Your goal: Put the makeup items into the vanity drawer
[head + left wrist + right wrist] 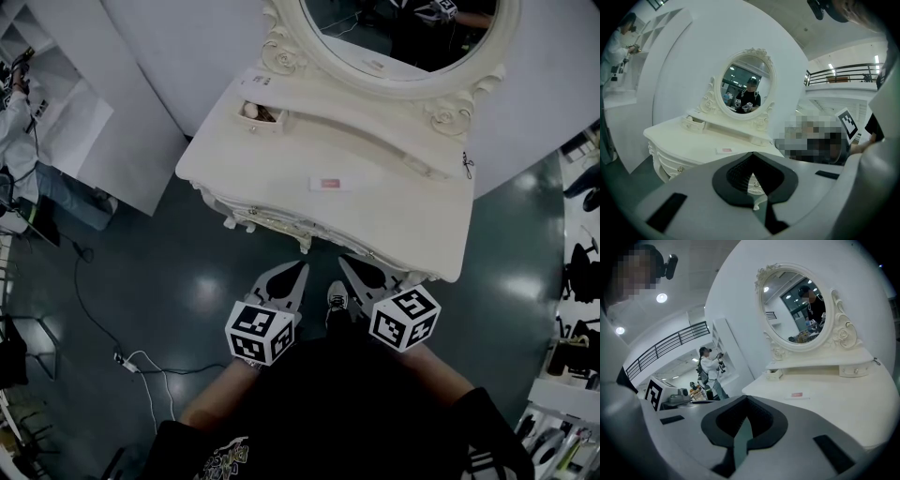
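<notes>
A cream vanity table [394, 220] with an oval mirror [403, 37] stands in front of me. Its small upper-left drawer [259, 113] is pulled open and holds a few small items. A flat white makeup item with a pink label [327, 184] lies on the tabletop, also seen as the flat item [725, 150] and the flat item [797, 394]. My left gripper [298, 272] and right gripper [345, 264] hover side by side just short of the table's front edge, both shut with nothing between their jaws. The open drawer [693, 123] shows left of the mirror.
A white cable [141, 361] trails over the dark floor at the left. A person [19, 103] stands by white shelves at the far left. White wall panels rise behind the vanity. Chairs and clutter [577, 281] sit at the right edge.
</notes>
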A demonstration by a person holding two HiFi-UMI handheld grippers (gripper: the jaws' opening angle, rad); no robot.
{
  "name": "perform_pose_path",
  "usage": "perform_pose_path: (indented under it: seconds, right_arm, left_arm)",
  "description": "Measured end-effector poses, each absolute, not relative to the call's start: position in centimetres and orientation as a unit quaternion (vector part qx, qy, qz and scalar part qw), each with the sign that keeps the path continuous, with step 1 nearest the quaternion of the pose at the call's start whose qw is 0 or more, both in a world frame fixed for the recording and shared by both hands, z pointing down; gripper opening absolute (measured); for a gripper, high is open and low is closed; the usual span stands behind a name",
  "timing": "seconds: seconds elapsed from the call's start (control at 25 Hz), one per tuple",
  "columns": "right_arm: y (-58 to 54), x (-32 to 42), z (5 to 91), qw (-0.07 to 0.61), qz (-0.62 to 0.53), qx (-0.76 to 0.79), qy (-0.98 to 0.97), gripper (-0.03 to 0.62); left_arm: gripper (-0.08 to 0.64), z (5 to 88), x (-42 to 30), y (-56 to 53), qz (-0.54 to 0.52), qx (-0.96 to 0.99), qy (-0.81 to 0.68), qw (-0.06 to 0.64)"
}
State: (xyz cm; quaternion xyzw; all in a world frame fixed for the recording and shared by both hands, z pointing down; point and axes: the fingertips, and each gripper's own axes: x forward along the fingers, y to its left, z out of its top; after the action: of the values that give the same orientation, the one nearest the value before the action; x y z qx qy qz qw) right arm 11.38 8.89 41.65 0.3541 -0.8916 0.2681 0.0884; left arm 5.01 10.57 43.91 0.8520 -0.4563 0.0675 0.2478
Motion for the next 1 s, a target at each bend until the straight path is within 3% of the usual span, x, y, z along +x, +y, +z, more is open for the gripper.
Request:
perform_pose_path:
  seconds: [1.0]
  right_arm:
    - [0.7,14.0,44.5,0.099,0.290,0.317,-0.897,0.029]
  left_arm:
    - [-0.002,46.5,7.5,3.8,0.096,0.822,-0.489,0.276]
